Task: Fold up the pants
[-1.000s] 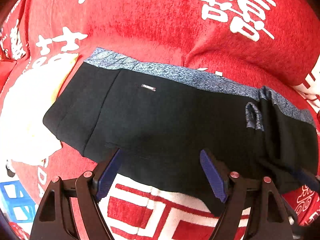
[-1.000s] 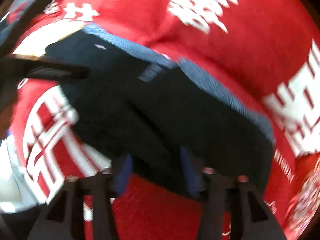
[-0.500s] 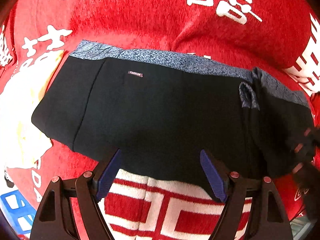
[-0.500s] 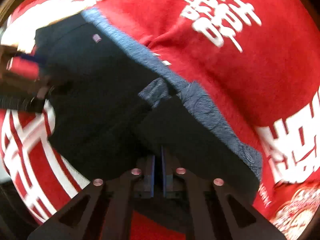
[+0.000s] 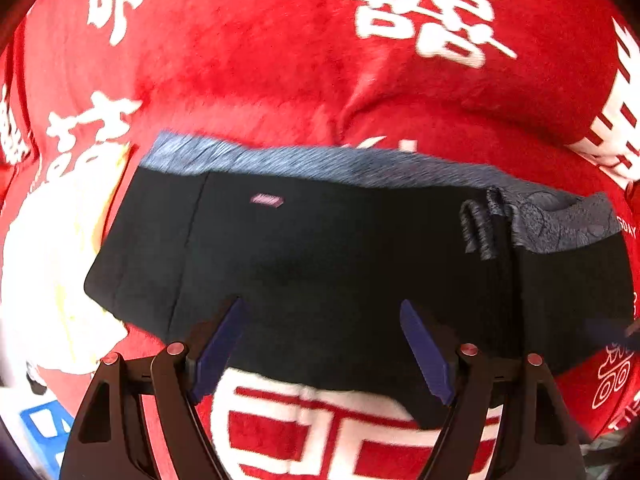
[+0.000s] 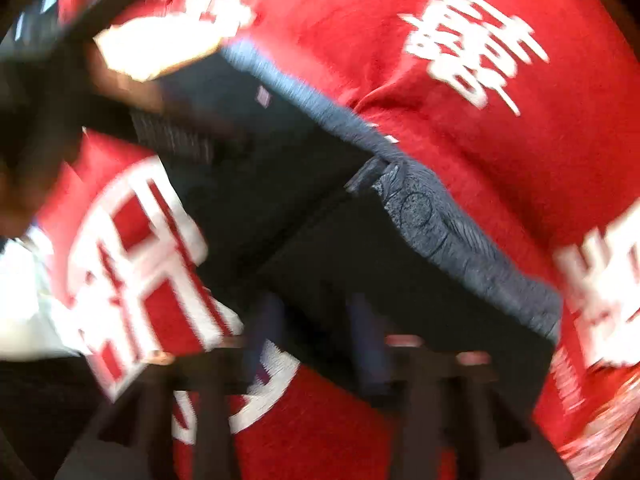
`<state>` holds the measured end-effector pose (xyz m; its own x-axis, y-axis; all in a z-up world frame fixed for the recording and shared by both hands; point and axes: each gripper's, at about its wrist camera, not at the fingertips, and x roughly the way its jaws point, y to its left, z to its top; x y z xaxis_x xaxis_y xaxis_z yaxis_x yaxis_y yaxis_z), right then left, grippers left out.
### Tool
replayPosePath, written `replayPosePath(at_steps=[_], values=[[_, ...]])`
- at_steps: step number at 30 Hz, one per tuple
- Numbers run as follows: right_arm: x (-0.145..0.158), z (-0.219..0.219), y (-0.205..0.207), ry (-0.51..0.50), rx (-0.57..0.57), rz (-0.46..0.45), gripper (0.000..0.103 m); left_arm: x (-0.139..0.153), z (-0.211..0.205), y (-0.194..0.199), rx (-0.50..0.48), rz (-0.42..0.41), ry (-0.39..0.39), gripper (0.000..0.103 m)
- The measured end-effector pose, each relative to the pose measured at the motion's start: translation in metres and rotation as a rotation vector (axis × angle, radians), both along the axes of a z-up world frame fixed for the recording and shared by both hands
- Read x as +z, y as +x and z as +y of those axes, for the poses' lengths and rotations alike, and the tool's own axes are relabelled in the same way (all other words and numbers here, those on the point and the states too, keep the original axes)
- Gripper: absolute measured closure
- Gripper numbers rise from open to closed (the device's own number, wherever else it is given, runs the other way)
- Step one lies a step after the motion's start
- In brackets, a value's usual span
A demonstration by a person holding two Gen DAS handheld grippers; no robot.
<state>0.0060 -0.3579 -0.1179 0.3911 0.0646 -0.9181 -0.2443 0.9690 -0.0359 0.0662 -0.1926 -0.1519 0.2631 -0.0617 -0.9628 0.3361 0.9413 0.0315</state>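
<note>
So the pants (image 5: 340, 264) are lying flat across the red blanket (image 5: 256, 72), folded into a wide black block with the grey waistband (image 5: 320, 162) along the far edge and a little pink label (image 5: 267, 200) near the left. On the right end a flap is folded over, with a grey belt loop (image 5: 480, 228) sitting at the fold.

My left gripper (image 5: 324, 344) points steeply down over the near edge of the pants, jaws spread wide with nothing pinched between them; the blue pads (image 5: 426, 354) look to hover above the cloth, not pressing it. My right gripper (image 6: 316, 344) is also tipped steeply down at the folded right end. Its jaws have just been opening, and they stand apart now, released, with black fabric seen behind them but not squeezed.

The right view is badly smeared, so the pads there are just dark blurs and I can't tell if they touch the cloth. A dark blurry shape top left in that view is probably my other gripper, hard to say. A blue-and-white thing (image 5: 44, 432) is cut off at the left view's bottom corner.

Half a second back the right jaws were clamped together on the fabric edge; now they've let go and the flap lies flatter.
</note>
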Motion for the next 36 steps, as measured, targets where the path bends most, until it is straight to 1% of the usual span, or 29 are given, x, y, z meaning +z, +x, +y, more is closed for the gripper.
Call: replayPosePath(at_steps=[1,2,4,5,6,7,8,9,10,11,12,13,14,16,17,18,19,20,21,24,25,26,27,28,29,31,33,35,36], values=[[0.012,-0.019,-0.003,0.037,-0.056,-0.034,0.031,0.003,-0.006,0.000,-0.002,0.001,-0.004,0.022],[0.025,-0.053,-0.008,0.078,-0.152,-0.065,0.031,0.009,-0.017,0.000,-0.005,0.001,-0.017,0.022],[0.034,-0.109,-0.011,0.133,-0.318,-0.061,0.031,0.022,-0.037,-0.001,-0.021,-0.008,-0.053,0.022],[0.032,-0.152,-0.014,0.163,-0.450,-0.051,0.031,0.028,-0.050,-0.003,-0.039,-0.016,-0.068,0.022],[0.029,-0.176,-0.021,0.179,-0.529,-0.039,0.032,0.033,-0.063,-0.005,-0.059,-0.021,-0.078,0.022],[0.022,-0.202,-0.025,0.204,-0.598,-0.024,0.038,0.036,-0.076,-0.006,-0.081,-0.022,-0.089,0.022],[0.007,-0.234,-0.028,0.264,-0.675,0.015,0.050,0.037,-0.091,-0.008,-0.103,-0.019,-0.104,0.022],[-0.007,-0.251,-0.030,0.327,-0.712,0.052,0.057,0.035,-0.106,-0.009,-0.121,-0.010,-0.123,0.022],[-0.022,-0.266,-0.030,0.419,-0.741,0.091,0.070,0.031,-0.116,-0.009,-0.133,0.002,-0.137,0.022],[-0.037,-0.277,-0.030,0.533,-0.761,0.124,0.078,0.024,-0.130,-0.010,-0.154,0.021,-0.150,0.022],[-0.046,-0.282,-0.029,0.596,-0.768,0.145,0.078,0.016,-0.143,-0.008,-0.168,0.041,-0.145,0.022],[-0.050,-0.282,-0.028,0.599,-0.764,0.152,0.078,0.002,-0.153,-0.010,-0.182,0.063,-0.123,0.022],[-0.052,-0.277,-0.027,0.560,-0.741,0.153,0.077,-0.010,-0.155,-0.011,-0.184,0.071,-0.092,0.022],[-0.048,-0.263,-0.024,0.470,-0.676,0.158,0.074,-0.041,-0.149,-0.016,-0.166,0.100,0.011,0.022],[-0.044,-0.255,-0.024,0.415,-0.640,0.156,0.073,-0.043,-0.143,-0.019,-0.161,0.090,-0.017,0.022],[-0.038,-0.246,-0.023,0.368,-0.602,0.153,0.071,-0.039,-0.137,-0.023,-0.162,0.062,-0.022,0.020],[-0.033,-0.237,-0.022,0.328,-0.571,0.156,0.066,-0.039,-0.131,-0.026,-0.156,0.062,0.033,0.010],[-0.030,-0.232,-0.025,0.303,-0.560,0.156,0.064,-0.039,-0.124,-0.027,-0.141,0.068,0.036,0.010],[-0.026,-0.229,-0.025,0.281,-0.557,0.151,0.064,-0.037,-0.113,-0.026,-0.114,0.079,0.024,0.010],[-0.011,-0.211,-0.031,0.197,-0.541,0.109,0.063,-0.030,-0.074,-0.021,-0.001,0.100,-0.016,0.010],[-0.003,-0.198,-0.032,0.186,-0.513,0.087,0.063,-0.026,-0.058,-0.019,0.044,0.095,-0.026,0.010],[0.001,-0.191,-0.032,0.188,-0.491,0.077,0.060,-0.024,-0.048,-0.017,0.071,0.090,-0.023,0.010],[0.006,-0.174,-0.030,0.188,-0.449,0.068,0.058,-0.022,-0.037,-0.016,0.096,0.085,-0.014,0.010],[0.008,-0.156,-0.026,0.177,-0.404,0.062,0.054,-0.021,-0.026,-0.014,0.115,0.084,-0.010,0.010],[0.009,-0.141,-0.020,0.167,-0.364,0.060,0.053,-0.021,-0.015,-0.012,0.133,0.085,-0.013,0.010],[0.003,-0.107,-0.003,0.134,-0.302,0.054,0.053,-0.021,0.005,-0.009,0.161,0.087,-0.022,0.010],[-0.003,-0.083,0.011,0.122,-0.280,0.046,0.053,-0.023,0.022,-0.006,0.172,0.093,-0.022,0.010],[-0.017,-0.061,0.029,0.132,-0.280,0.051,0.053,-0.025,0.036,-0.009,0.172,0.093,-0.020,0.010],[-0.030,-0.047,0.037,0.121,-0.277,0.075,0.053,-0.026,0.046,-0.009,0.172,0.090,-0.019,0.010]])
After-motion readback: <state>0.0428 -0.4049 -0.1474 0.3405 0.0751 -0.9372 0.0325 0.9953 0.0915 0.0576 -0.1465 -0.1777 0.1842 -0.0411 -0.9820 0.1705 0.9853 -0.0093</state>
